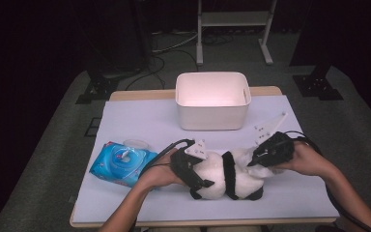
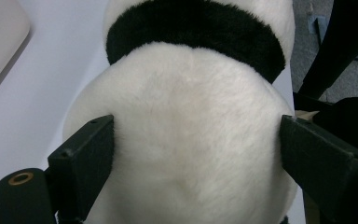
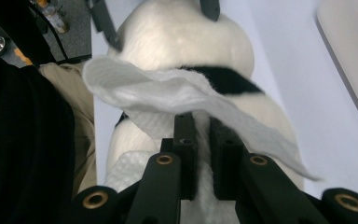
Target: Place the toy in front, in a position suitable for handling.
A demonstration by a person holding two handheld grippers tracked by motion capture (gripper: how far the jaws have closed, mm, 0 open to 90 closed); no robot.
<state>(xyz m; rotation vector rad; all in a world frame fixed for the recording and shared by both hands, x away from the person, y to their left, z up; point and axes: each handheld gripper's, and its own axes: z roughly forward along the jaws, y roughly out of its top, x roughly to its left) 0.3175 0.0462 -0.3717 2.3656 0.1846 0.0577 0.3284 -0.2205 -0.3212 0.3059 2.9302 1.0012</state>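
At the left of the surface [image 1: 125, 116], seen from the high view, a blue wipes pack [image 1: 121, 163] lies flat near the front edge, with a small round lid [image 1: 135, 143] just behind it. Just right of the pack, the left hand-held gripper [image 1: 193, 169] clasps one end of a panda [image 1: 224, 175], a white and black plush lying on its side near the front edge. In the left gripper view its jaws stand wide and press into the white fur on both sides of the panda's [image 2: 191, 135] rounded body, with a black band of fur beyond them. Behind the panda, toward the far edge, a white bin [image 1: 212, 100] stands upright and well apart from it. At the panda's other end the right hand-held gripper [image 1: 257, 159] is tilted down against the plush. In the right gripper view its jaws are clenched on a white wipe [image 3: 177, 95], which spreads out over the panda [image 3: 186, 37] and lies against its fur.
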